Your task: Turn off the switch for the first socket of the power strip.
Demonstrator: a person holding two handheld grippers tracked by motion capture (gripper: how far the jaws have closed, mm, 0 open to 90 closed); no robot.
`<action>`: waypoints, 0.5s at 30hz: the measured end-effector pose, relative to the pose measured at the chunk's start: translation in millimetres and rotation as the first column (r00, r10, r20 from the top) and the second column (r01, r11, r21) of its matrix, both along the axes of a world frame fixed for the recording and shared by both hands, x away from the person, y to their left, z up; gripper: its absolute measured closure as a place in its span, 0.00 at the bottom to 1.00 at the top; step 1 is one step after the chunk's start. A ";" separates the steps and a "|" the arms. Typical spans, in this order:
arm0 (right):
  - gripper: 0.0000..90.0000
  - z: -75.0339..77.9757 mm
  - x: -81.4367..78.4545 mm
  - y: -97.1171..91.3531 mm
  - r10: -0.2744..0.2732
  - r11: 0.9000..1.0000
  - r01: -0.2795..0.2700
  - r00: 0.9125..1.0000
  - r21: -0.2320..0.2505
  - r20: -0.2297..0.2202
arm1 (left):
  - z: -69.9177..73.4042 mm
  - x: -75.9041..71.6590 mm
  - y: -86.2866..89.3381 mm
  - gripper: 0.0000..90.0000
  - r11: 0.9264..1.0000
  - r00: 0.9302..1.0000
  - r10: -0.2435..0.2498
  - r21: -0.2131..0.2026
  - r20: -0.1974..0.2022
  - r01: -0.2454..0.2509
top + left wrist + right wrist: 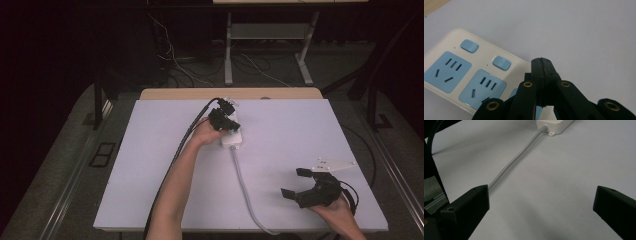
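Note:
A white power strip (233, 136) with light-blue sockets (447, 71) and blue switch buttons (501, 62) lies near the middle of the white table. My left gripper (231, 128) hovers right over it with its jaws shut (541, 61) and nothing between them, the tips just beside the nearer button. The strip's grey cord (245, 187) runs toward the table's front edge and also shows in the right gripper view (516, 161). My right gripper (295, 182) rests at the front right, wide open with nothing between its fingers (469, 205).
The white table top (150, 165) has a wooden strip (230, 93) along its far edge. A black cable (172, 162) trails from the left gripper along the forearm. Desk legs and loose wires (230, 55) stand on the floor behind.

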State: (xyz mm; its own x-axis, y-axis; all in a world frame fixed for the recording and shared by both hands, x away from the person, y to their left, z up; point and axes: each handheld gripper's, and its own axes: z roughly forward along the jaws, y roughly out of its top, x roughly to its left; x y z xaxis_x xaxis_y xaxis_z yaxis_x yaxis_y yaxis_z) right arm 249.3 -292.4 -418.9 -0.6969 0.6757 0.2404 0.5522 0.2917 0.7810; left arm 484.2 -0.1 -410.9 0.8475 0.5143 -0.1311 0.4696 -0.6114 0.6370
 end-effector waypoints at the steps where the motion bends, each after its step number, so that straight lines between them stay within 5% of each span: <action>1: 0.00 -0.1 0.0 0.0 0.000 1.000 0.000 1.000 0.000 -0.001 | -0.9 -0.1 -0.5 0.99 1.000 1.000 0.001 0.001 -0.004 -0.001; 15: 0.00 -0.8 -0.3 2.1 0.007 1.000 -0.007 1.000 -0.009 -0.003 | -3.3 1.1 1.5 1.00 1.000 1.000 0.003 0.005 -0.011 -0.003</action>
State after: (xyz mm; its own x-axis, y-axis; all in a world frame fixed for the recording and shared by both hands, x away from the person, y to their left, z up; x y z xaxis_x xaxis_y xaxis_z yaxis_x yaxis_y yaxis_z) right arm 248.9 -290.4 -419.7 -0.7013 0.6727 0.2361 0.5522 0.3030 0.7767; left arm 485.3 1.4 -414.1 0.8444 0.5176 -0.1381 0.4786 -0.6134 0.6282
